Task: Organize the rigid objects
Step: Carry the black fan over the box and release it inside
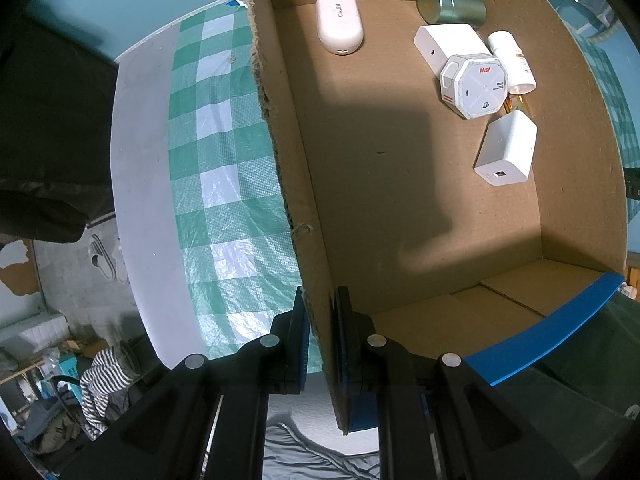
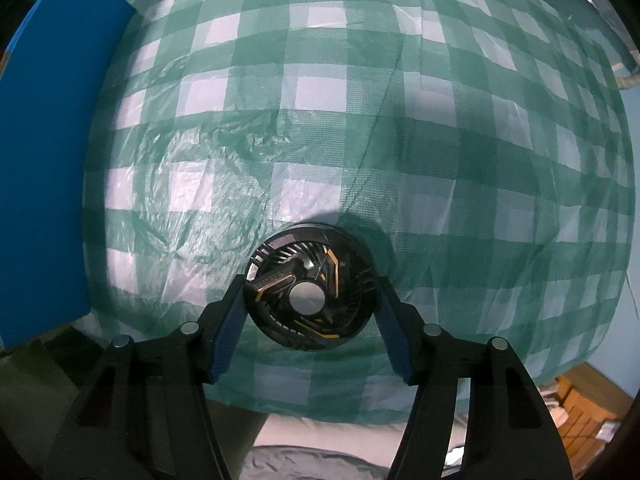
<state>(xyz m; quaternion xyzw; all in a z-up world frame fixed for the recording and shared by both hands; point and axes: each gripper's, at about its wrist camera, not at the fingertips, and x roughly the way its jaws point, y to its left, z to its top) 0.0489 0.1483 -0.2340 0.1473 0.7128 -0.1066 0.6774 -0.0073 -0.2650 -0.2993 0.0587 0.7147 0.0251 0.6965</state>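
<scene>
Left wrist view: the left gripper is pinched on the side wall of a cardboard box, one blue-padded finger outside the wall and the other inside it, both pressed against the cardboard. The box stands on a green-and-white checked tablecloth, with a blue panel along its near right edge. Lying on the box floor are a pink oval case near the far wall, set apart from the rest, and a cluster toward the far right: a green metallic tin on its side, a white rectangular adapter just in front of it, a white octagonal box with red lettering overlapping that adapter, a white bottle just beside the octagonal box, and a white USB charger nearest the camera. Right wrist view: the right gripper is closed around a round black fan-like disc with gold accents and a silver centre, one blue pad touching each side of its rim. The disc is seen against the checked tablecloth; whether it rests on the cloth or is lifted cannot be told. A blue panel stands at the left edge of this view.
</scene>
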